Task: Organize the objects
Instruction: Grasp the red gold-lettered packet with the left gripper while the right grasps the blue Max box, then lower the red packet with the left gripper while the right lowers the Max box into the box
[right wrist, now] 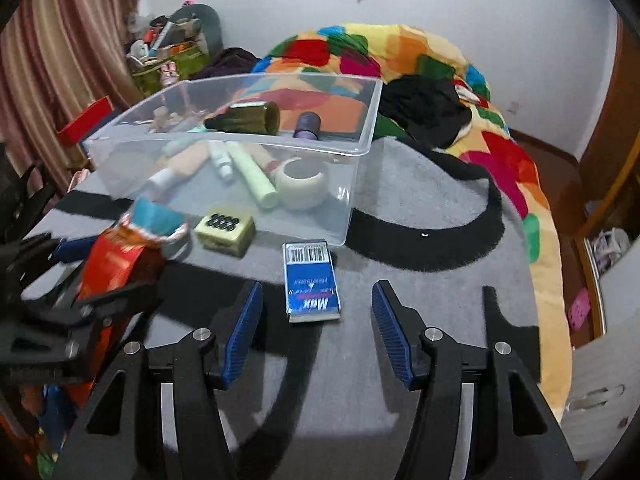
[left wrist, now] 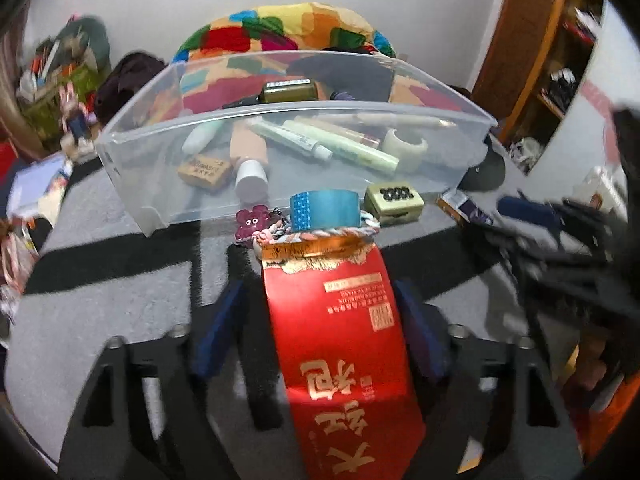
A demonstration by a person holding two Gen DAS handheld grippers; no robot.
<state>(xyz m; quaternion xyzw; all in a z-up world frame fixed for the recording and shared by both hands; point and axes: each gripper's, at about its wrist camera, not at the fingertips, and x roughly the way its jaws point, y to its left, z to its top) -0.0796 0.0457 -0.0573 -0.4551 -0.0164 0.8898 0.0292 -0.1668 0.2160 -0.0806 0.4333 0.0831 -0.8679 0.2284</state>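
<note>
The right gripper [right wrist: 316,332] is hovering with jaws apart, the blue box [right wrist: 312,282] lying lengthwise straight ahead between them; the left gripper [left wrist: 320,332] is clamping the red pack [left wrist: 340,340].

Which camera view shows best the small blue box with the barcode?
The right wrist view. There the blue box lies whole and sharp on the grey mat, between the open fingers of the right gripper, barcode readable. The left wrist view shows only a blurred corner of it at the right, beside the clear bin.
</note>
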